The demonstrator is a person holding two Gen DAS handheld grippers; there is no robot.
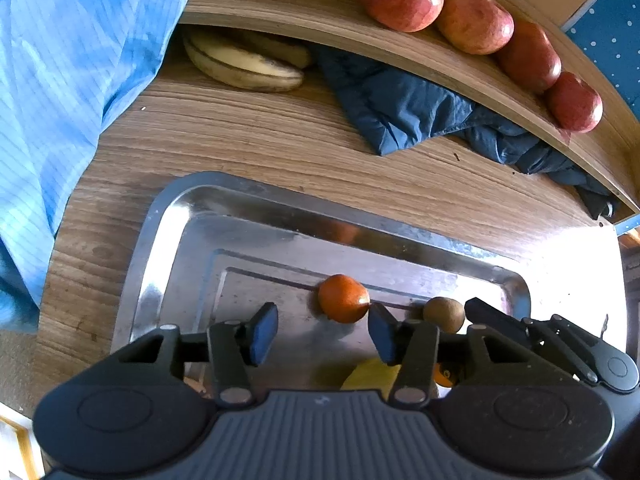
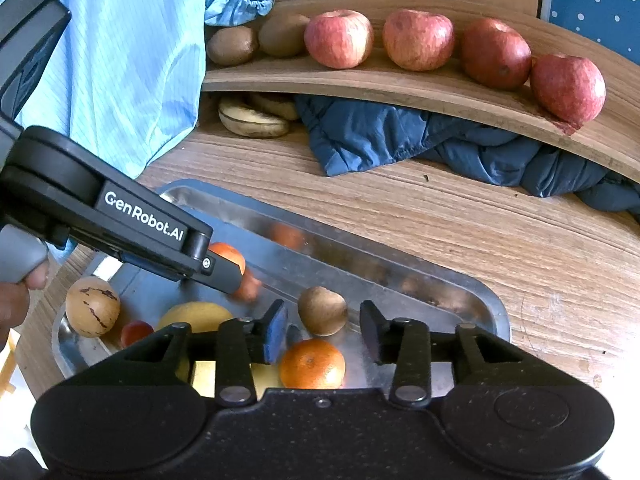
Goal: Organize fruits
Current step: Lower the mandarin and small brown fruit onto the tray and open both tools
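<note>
A steel tray (image 1: pixel 168 216) (image 2: pixel 480 300) on the wooden table holds loose fruit. My left gripper (image 1: pixel 322 334) (image 2: pixel 234 280) is open, low over the tray. A tangerine (image 1: pixel 344 298) (image 2: pixel 230 254) lies just ahead of its fingertips, close to the right pad (image 1: pixel 382 334). My right gripper (image 2: pixel 324 332) is open too. A brown kiwi (image 2: pixel 322 310) (image 1: pixel 444 314) lies just past its fingertips and an orange (image 2: pixel 312 364) lies under the gap. A yellow fruit (image 2: pixel 196 316), a speckled tan fruit (image 2: pixel 92 306) and a small red fruit (image 2: pixel 136 332) lie at the tray's left end.
A curved wooden shelf (image 2: pixel 400 84) behind carries several red apples (image 2: pixel 340 38) and two kiwis (image 2: pixel 232 44). Bananas (image 2: pixel 252 120) and a dark blue jacket (image 2: pixel 380 140) lie under it. A light blue garment (image 2: pixel 132 60) hangs at the left. A person's hand (image 2: pixel 16 304) holds the left gripper.
</note>
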